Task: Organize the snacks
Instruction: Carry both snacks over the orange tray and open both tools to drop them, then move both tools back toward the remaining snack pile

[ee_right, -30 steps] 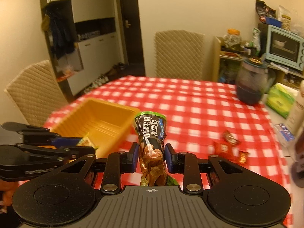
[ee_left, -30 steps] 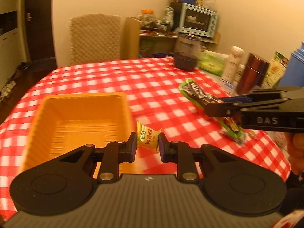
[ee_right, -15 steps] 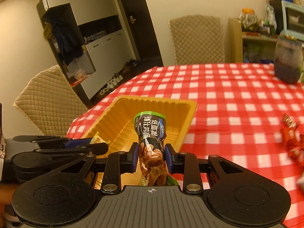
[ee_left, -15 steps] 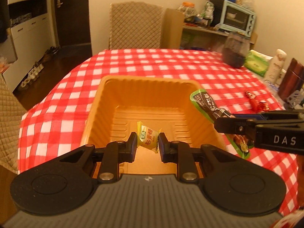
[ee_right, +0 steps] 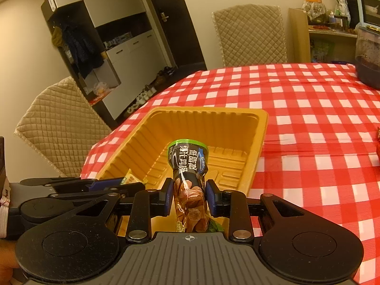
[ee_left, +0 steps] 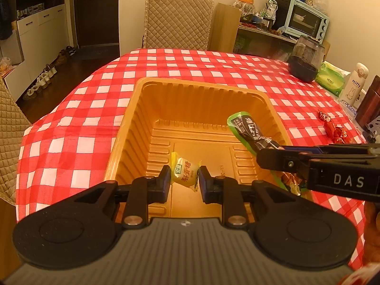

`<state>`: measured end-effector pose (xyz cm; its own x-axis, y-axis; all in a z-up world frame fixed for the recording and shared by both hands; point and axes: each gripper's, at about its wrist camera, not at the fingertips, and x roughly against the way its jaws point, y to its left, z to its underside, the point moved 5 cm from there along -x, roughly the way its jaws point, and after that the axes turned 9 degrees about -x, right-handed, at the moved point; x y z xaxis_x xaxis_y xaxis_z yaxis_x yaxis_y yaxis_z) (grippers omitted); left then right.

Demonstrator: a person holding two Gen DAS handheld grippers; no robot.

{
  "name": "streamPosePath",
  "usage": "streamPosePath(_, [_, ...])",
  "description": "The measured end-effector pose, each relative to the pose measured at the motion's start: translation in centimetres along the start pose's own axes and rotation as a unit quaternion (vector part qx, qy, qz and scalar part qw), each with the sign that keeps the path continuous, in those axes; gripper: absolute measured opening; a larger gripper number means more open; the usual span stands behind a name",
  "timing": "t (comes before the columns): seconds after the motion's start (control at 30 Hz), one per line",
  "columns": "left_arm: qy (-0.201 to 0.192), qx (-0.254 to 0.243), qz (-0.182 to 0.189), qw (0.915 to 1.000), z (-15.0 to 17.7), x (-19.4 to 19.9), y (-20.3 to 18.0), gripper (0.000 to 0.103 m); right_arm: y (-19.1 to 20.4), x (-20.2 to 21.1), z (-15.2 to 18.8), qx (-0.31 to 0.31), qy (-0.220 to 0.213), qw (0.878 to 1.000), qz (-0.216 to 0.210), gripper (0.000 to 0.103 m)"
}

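Presently we list: one orange tray [ee_left: 133, 123] on the checked surface [ee_left: 71, 142], directly below both grippers. Left gripper [ee_left: 184, 178]: jaws opening, one yellow candy [ee_left: 184, 175] still between them, over the tray floor. Right gripper [ee_right: 187, 197]: jaws pinching one dark snack pack [ee_right: 187, 163], long axis pointing away into the tray. Loose red candies [ee_left: 332, 128]: several, far right, count unclear.

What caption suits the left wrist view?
Left gripper, jaws opening, holds yellow candy over orange tray.
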<state>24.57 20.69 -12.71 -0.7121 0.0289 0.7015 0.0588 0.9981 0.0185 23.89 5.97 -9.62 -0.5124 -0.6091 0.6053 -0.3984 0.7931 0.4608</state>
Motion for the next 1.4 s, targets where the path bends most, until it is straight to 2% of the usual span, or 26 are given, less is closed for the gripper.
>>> streamPosePath(0.07, [-0.001, 0.001, -0.001, 1.0, 0.1, -0.1, 0.2, 0.034, 0.0, -0.2, 0.0, -0.002, 0.001, 1.0, -0.001, 0.03])
streamPosePath(0.47, [-0.011, -0.005, -0.017, 0.9998, 0.8, 1.1, 1.1, 0.035, 0.3, -0.3, 0.0, -0.007, 0.001, 1.0, -0.007, 0.03])
streamPosePath(0.53, [-0.012, -0.008, -0.019, 0.9997, 0.9, 1.3, 1.1, 0.039, 0.3, -0.3, 0.0, -0.008, 0.001, 1.0, -0.008, 0.03])
streamPosePath(0.6, [-0.015, -0.009, -0.02, 0.9996, 0.9, 1.5, 1.1, 0.046, 0.3, -0.2, -0.1, -0.009, 0.0, 1.0, -0.009, 0.03])
streamPosePath(0.9, [-0.019, -0.007, -0.026, 0.9995, 0.9, 1.9, 1.4, 0.047, 0.3, -0.1, -0.2, -0.01, 0.001, 1.0, -0.014, 0.03])
streamPosePath(1.03, [-0.021, -0.003, -0.03, 0.9993, 0.9, 2.1, 1.6, 0.047, 0.4, 0.0, -0.2, -0.022, 0.002, 0.999, -0.039, 0.03])
streamPosePath(1.07, [-0.021, -0.003, -0.031, 0.9993, 0.8, 2.1, 1.7, 0.047, 0.4, 0.0, -0.2, -0.027, 0.001, 0.999, -0.045, 0.032])
streamPosePath(1.13, [-0.022, -0.002, -0.032, 0.9992, 0.8, 2.2, 1.8, 0.047, 0.3, 0.4, -0.5, -0.033, -0.01, 0.998, -0.046, 0.044])
streamPosePath(1.17, [-0.023, -0.001, -0.033, 0.9992, 0.8, 2.2, 1.8, 0.047, 0.2, 0.7, -0.7, -0.036, -0.017, 0.998, -0.044, 0.054])
streamPosePath(1.2, [-0.024, 0.0, -0.033, 0.9992, 0.8, 2.3, 1.8, 0.048, 0.0, 0.9, -0.8, -0.039, -0.023, 0.998, -0.043, 0.056])
streamPosePath(1.4, [-0.03, 0.001, -0.032, 0.999, 0.3, 2.8, 1.3, 0.048, -0.8, 2.1, -1.3, -0.044, -0.04, 0.998, -0.027, 0.056])
